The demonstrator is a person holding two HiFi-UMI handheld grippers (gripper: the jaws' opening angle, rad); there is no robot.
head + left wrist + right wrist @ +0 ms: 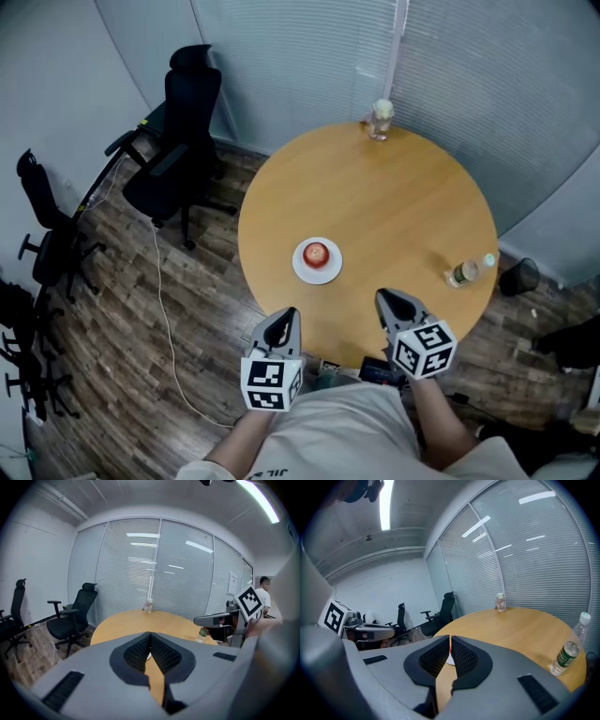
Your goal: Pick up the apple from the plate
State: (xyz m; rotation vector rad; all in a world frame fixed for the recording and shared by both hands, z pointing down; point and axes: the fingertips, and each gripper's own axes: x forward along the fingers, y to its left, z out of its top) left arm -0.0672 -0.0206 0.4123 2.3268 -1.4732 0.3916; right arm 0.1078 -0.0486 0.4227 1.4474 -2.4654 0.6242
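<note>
A red apple (317, 252) sits on a small white plate (304, 270) on the near half of a round wooden table (394, 206). My left gripper (287, 314) hovers at the table's near edge, just below and left of the plate, with its jaws together and nothing between them. To the right of the plate, over the near rim, my right gripper (383, 296) is likewise shut and empty. In the left gripper view the shut jaws (150, 635) hide nearly all of the plate. Only a sliver of the plate (450, 661) shows behind the shut jaws (450, 638) in the right gripper view.
A plastic water bottle (466, 273) stands near the table's right edge, close to my right gripper. A small jar (381, 119) stands at the far edge. Black office chairs (178, 141) and a cable lie on the floor to the left; a dark bin (518, 276) is at the right.
</note>
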